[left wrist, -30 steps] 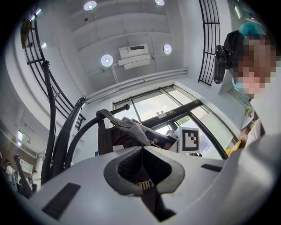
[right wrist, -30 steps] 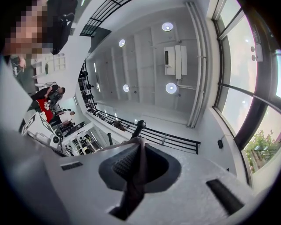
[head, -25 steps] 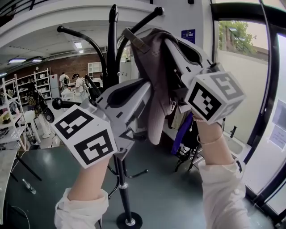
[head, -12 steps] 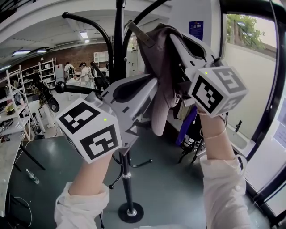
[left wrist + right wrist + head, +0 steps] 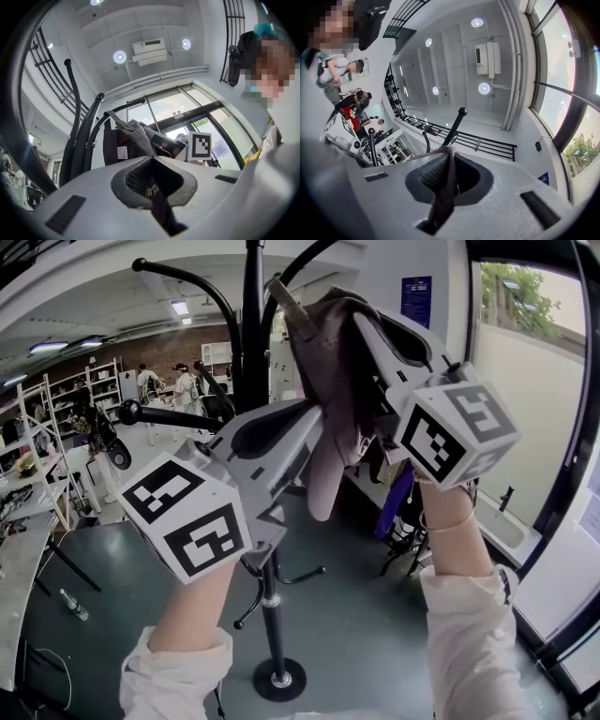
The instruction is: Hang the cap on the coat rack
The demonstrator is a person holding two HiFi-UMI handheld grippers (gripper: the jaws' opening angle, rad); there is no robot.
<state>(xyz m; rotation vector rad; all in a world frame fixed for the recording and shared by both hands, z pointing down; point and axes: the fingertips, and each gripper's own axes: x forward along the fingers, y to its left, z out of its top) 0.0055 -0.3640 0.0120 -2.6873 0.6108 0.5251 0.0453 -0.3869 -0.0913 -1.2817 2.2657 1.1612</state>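
Note:
A grey-mauve cap (image 5: 328,381) hangs between both grippers, high up beside the black coat rack (image 5: 253,343). My left gripper (image 5: 314,416) is shut on the cap's lower left edge, and dark fabric (image 5: 152,187) shows pinched between its jaws. My right gripper (image 5: 364,322) is shut on the cap's upper right part, with a strip of fabric (image 5: 444,187) running through its jaws. The cap's strap (image 5: 286,298) pokes up next to a curved rack hook (image 5: 309,261). In the right gripper view a ball-tipped hook (image 5: 462,111) rises just beyond the jaws. In the left gripper view the cap (image 5: 133,136) lies against the hooks (image 5: 77,122).
The rack's round base (image 5: 278,679) stands on a dark floor. A lower rack arm (image 5: 159,414) sticks out to the left. Clothes and bags (image 5: 398,507) hang at the right near a glass wall (image 5: 534,352). Shelves and people (image 5: 150,381) are far off at the left.
Both grippers still hold the cap beside the rack's top. The rack has shifted a little right and down in the view, and the cap sits slightly closer to the upper hooks.

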